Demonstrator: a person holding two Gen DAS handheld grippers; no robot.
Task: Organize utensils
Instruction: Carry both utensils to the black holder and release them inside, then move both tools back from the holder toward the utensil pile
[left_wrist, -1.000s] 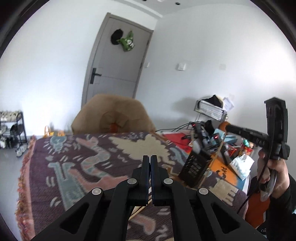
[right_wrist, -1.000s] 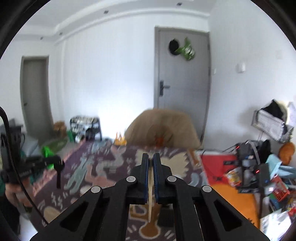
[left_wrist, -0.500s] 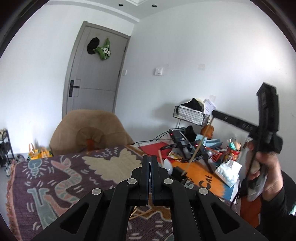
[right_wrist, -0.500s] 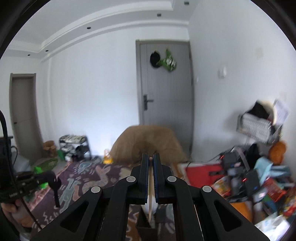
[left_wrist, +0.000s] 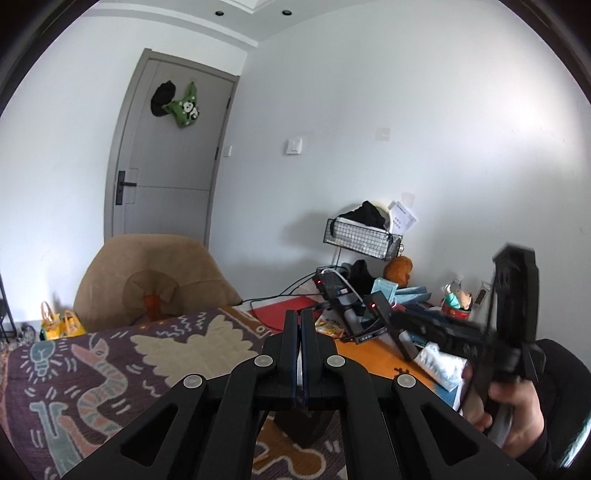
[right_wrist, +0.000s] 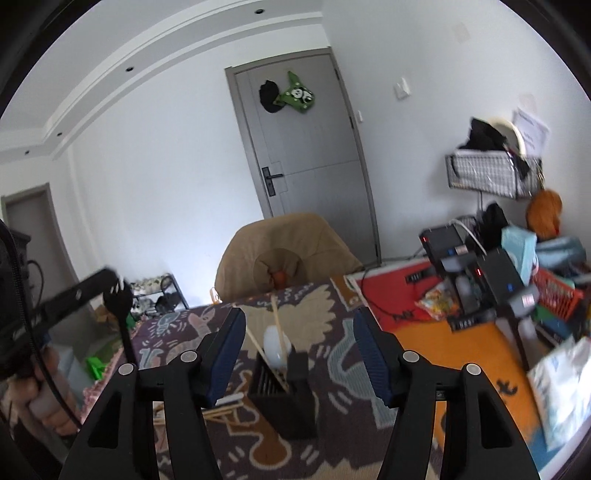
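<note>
Right gripper (right_wrist: 299, 354) jaws just opened above black utensil holder (right_wrist: 282, 402) containing chopsticks (right_wrist: 279, 332); left gripper (right_wrist: 110, 280) clenched on black fork (right_wrist: 123, 317).

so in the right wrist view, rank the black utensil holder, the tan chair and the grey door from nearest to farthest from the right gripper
1. black utensil holder, just ahead, on the patterned cloth.
2. tan chair, beyond the table's far edge.
3. grey door, on the back wall behind the chair.

I'm seeing my right gripper (right_wrist: 299, 345) as matt black plastic with blue rubbery pads; the near holder (right_wrist: 282, 402) looks matt black, its chopsticks (right_wrist: 277, 332) pale wood, on woven cloth (right_wrist: 332, 325).
</note>
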